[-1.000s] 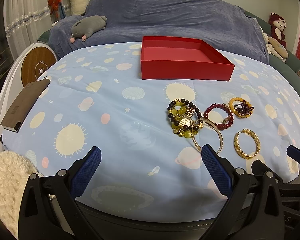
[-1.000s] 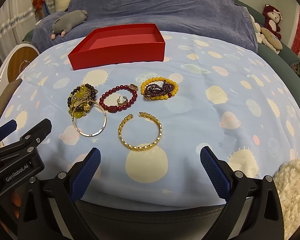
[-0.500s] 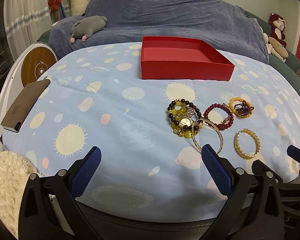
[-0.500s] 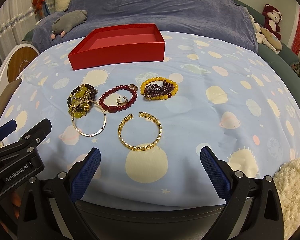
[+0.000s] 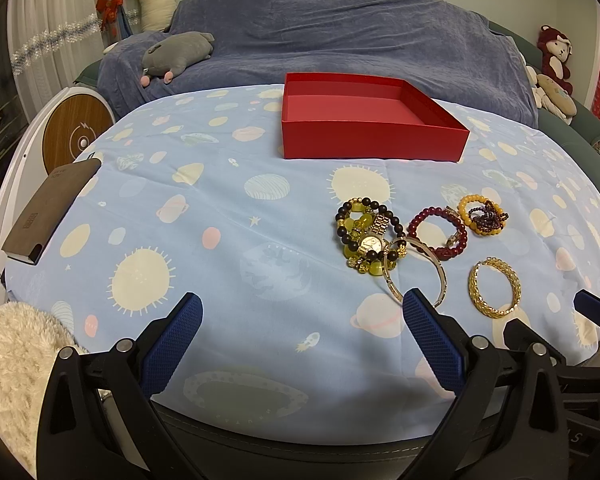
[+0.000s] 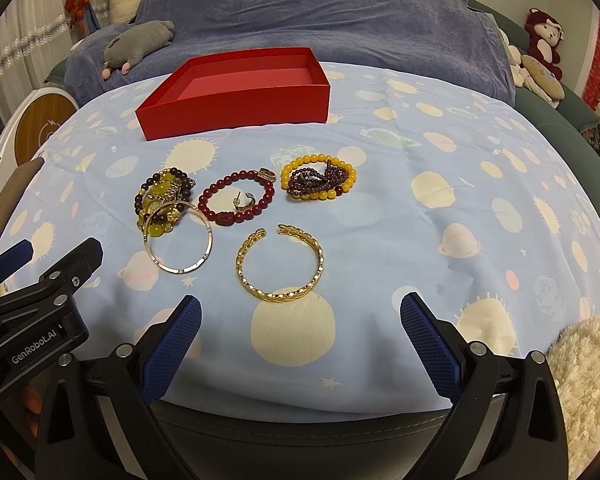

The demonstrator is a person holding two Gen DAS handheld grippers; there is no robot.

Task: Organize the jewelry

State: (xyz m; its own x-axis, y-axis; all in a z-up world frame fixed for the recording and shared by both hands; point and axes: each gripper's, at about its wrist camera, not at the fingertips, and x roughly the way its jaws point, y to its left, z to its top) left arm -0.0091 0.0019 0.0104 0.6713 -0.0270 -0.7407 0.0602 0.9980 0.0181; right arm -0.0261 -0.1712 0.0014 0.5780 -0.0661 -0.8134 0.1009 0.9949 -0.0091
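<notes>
- Left wrist view: nothing has changed from the earlier pictures. The left tool [image 5: 300, 320] hangs over the near edge of the counter [image 5: 220, 208] as it did a second ago, fingers spread wide and empty.
- The right tool [image 6: 300, 320] is likewise unmoved, fingers wide apart with nothing between them, poised at the near edge just short of the gold cuff [image 6: 280, 264].
- The red box [image 6: 236, 100] sits toward the far edge of the counter; what shows of its inside holds nothing, so I judge that no piece has been put away yet.
- All the jewelry lies on the cloth between the box and the near edge, none of it shifted:
- a beaded pile with a watch [image 6: 162, 200] at the left of the group, overlapped by a thin bangle [image 6: 178, 238];
- a dark red bracelet [image 6: 236, 202] in the middle with a small earring [image 6: 245, 202] lying inside its ring;
- a yellow bracelet [image 6: 319, 182] with a purple strand [image 6: 314, 178] across it, nearest the box on the right.
- The stillness suggests the work has not begun; both tools seem to be lining up.
- The cuff is closest to the right tool and lies apart from the rest, so it looks the easiest first pick.
- The tangled pile by the bangle may drag neighbours along when lifted.
</notes>
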